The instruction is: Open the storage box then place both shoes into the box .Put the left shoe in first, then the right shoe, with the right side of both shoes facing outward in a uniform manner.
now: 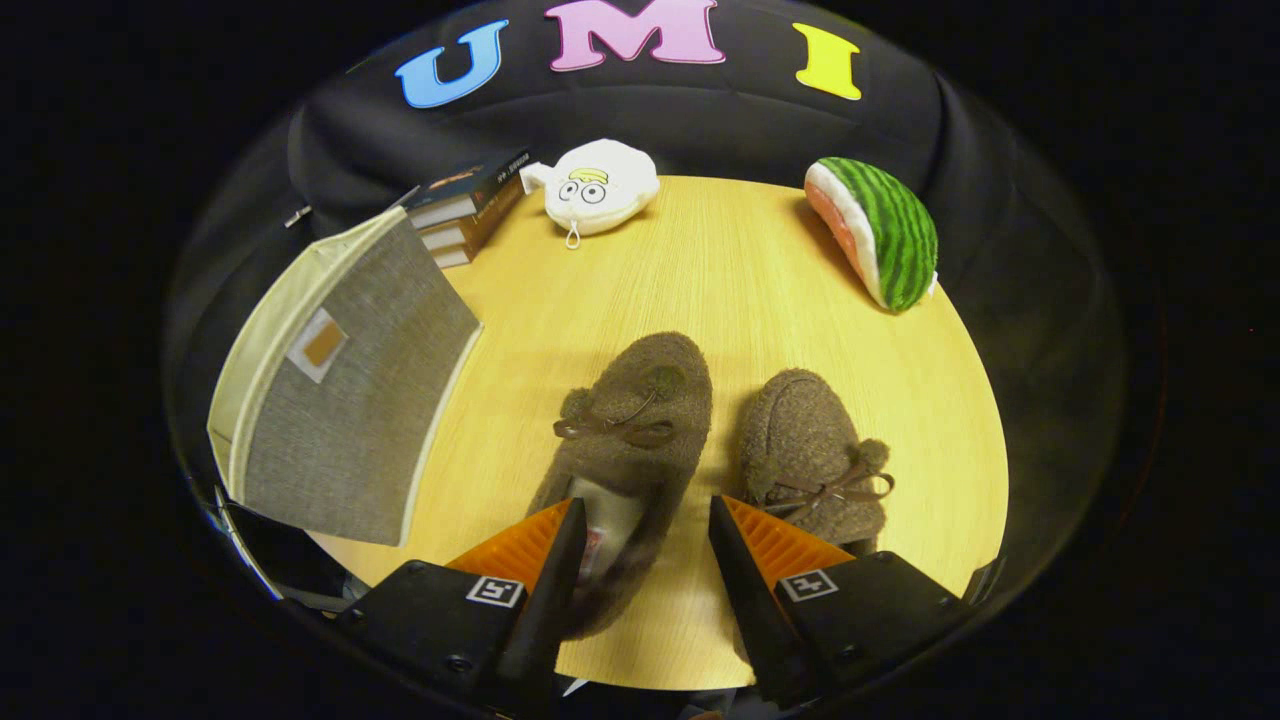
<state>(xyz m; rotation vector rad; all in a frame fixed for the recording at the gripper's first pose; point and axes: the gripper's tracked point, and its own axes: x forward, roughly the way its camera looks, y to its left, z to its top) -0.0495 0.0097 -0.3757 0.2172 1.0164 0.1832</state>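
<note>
- On the round pale-wood counter (760, 280), two fuzzy brown slippers with little bow laces lie side by side, toes pointing away from the gripper (640, 545).
- Fingers are spread apart, and the heel end of the nearer brown slipper (630, 430) sits right between them. Not clamped yet, as far as I can see: the left finger looks to be at the heel opening, the right one stands clear of it.
- Its partner, the second brown slipper (810, 450), lies just beside it, ahead of the right finger.
- Over to the left stands the grey fabric storage box with cream trim (350, 400), tilted on its side.
- My read: this is the pick of the first shoe. To do it well, ease in until the heel wall sits deep between both fingers, then close firmly. That plush is soft and will squash and slip under a shallow pinch.
- Beyond: stacked books (465, 205), a white plush toy (598, 187) and a watermelon-slice plush (885, 232), all well apart from the action.
</note>
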